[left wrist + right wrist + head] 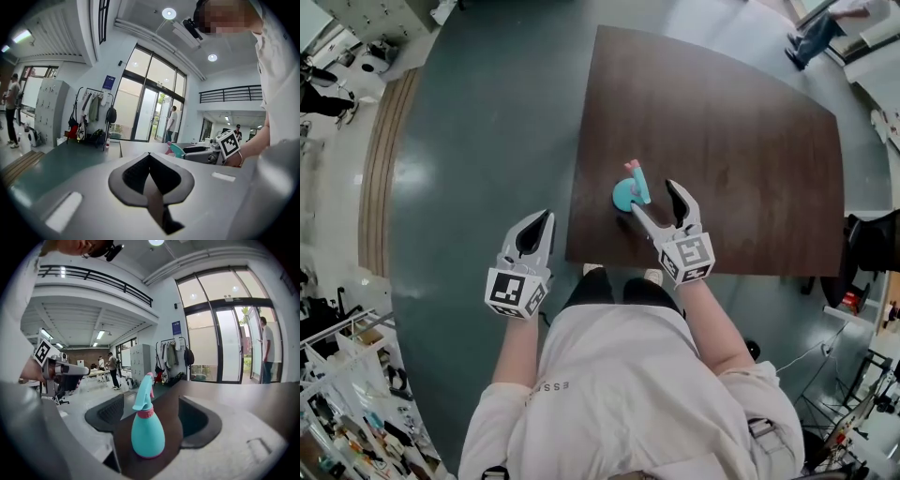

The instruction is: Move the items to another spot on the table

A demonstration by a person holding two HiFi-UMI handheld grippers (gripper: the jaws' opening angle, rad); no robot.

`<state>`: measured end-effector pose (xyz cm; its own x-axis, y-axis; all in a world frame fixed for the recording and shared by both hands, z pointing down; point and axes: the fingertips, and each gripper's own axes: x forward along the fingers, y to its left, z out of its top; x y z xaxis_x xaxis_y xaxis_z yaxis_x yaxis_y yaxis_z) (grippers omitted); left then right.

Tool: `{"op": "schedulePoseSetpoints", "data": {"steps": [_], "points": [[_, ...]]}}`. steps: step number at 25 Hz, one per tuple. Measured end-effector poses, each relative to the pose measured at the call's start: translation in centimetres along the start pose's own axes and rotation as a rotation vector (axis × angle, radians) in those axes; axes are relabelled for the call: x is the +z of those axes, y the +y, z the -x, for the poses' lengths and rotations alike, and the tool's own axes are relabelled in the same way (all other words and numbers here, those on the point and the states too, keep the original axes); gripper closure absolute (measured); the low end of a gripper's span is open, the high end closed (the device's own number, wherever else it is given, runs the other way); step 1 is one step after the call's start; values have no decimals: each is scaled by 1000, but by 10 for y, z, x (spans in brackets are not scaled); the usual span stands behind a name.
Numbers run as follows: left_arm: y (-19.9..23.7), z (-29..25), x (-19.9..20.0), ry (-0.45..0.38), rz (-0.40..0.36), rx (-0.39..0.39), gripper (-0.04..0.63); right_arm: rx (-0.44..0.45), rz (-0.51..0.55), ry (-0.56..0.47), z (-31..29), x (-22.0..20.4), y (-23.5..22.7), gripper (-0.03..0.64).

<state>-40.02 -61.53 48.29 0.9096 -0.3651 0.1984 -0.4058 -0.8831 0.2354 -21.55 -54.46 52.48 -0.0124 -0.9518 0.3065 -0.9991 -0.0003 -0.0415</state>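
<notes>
One thing stands on the dark brown wooden desk (722, 141): a small teal plastic spray bottle with a pink collar and nozzle (630, 190), set near the desk's near edge, just in front of the person. It stands upright on its rounded base, so its long axis runs straight up from the desk top.

The right gripper (656, 199) is plainly the nearer one. Its jaws are spread wide, and in the right gripper view the spray bottle (147, 427) stands squarely between them, about centred, with desk visible on either side of its belly. Neither dark pad touches it, so the right gripper has hold of nothing. The jaws reach forward almost level and meet the bottle side-on, across its upright axis, at about the height of the belly.

The bottle's spray head leans to the left in the right gripper view. In the head view its pink tip seems to point away from the person, toward the far side of the desk, though the exact heading is hard to tell.

The left gripper (532, 234) hangs well apart from the bottle, off the desk's left edge and over the green floor (487, 141). In the left gripper view its jaws (150, 157) meet at the tips with nothing between them.

The grasp would likely fall to the right gripper, by closing on the belly, where the rounded plastic may slip under a light grip.
</notes>
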Motion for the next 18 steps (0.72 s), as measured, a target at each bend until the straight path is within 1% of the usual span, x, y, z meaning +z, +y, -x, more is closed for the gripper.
{"op": "schedulePoseSetpoints", "data": {"steps": [2,3,5,6,8,10,12,14,15,16,17,18], "points": [[-10,-2,2,0,-4,-16,586,-44,0,-30,21,10,-11,275],[-17,-4,3,-2,-9,-19,588,-70,8,-47,33,13,-19,292],[-33,-5,2,-9,-20,-12,588,-114,31,-78,59,17,-35,387],[-43,-5,0,-13,-23,-5,588,-125,40,-90,72,16,-42,414],[-65,-4,-3,-17,-23,5,588,-132,43,-110,99,15,-53,422],[-91,-1,-8,-20,-28,-2,587,-152,34,-138,127,14,-65,427],[-119,5,-13,-24,-44,-11,586,-180,18,-168,159,10,-77,473],[-152,9,-19,-32,-74,-10,588,-201,4,-181,194,1,-91,482],[-169,10,-21,-37,-89,-4,588,-210,2,-181,212,-5,-98,500],[-185,11,-24,-46,-99,5,588,-216,5,-178,231,-12,-106,539],[-203,12,-26,-57,-103,13,588,-218,13,-177,250,-18,-112,596],[-221,13,-28,-71,-104,19,587,-215,26,-176,269,-24,-118,626]]}}
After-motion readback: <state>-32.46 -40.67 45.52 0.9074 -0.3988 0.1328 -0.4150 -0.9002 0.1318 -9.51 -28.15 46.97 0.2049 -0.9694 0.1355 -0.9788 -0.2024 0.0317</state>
